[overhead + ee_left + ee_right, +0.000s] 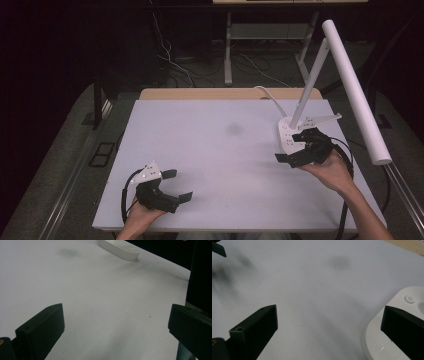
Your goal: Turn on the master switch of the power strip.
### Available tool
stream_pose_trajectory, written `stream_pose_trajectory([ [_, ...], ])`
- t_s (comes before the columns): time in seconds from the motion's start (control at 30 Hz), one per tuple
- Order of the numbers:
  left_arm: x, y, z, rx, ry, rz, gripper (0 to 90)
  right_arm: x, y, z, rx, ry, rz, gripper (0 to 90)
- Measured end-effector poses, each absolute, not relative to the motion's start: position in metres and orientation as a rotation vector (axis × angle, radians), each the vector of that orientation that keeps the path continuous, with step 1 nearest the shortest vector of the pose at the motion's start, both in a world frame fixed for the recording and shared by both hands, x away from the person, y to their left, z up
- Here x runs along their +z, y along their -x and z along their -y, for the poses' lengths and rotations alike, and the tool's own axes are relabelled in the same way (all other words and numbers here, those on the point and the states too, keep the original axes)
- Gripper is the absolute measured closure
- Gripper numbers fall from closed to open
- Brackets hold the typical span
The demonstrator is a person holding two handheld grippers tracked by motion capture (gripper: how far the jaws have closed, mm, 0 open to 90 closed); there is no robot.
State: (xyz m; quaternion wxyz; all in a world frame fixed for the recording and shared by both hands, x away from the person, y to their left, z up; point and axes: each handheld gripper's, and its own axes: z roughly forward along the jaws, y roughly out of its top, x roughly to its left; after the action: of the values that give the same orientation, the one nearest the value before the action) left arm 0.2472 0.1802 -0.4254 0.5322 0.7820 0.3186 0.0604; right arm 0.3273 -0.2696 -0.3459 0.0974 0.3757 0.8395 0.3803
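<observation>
I hold two hand-held grippers, left [177, 185] and right [292, 147], both gaping empty; one white lamp [291, 140] stands on the surface [210, 150].

A white desk [225, 150] carries a white desk lamp [350, 85] at three o'clock. The right gripper [292, 147], jaws apart, hovers at the lamp's base [287, 137]. The left gripper [177, 185] sits at seven o'clock, jaws spread.

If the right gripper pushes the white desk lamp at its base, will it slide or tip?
The white desk lamp looks top-heavy: its long tube head leans far past the small flat base, so it may tip. On the smooth white table, a low push probably slides it.
</observation>
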Motion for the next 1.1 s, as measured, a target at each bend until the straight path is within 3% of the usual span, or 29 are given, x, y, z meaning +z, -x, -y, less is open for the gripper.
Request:
stream_pose_trajectory([
  [1.03, -0.425, -0.247, -0.183, 0.146, -1.863, -0.766, 0.0, -0.339, -0.382, 0.266, 0.967, -1.139, -2.464, 0.3],
  [1.1, -0.425, -0.247, -0.183, 0.146, -1.864, -0.764, 0.0, -0.338, -0.386, 0.263, 0.933, -1.135, -2.462, 6.2],
])
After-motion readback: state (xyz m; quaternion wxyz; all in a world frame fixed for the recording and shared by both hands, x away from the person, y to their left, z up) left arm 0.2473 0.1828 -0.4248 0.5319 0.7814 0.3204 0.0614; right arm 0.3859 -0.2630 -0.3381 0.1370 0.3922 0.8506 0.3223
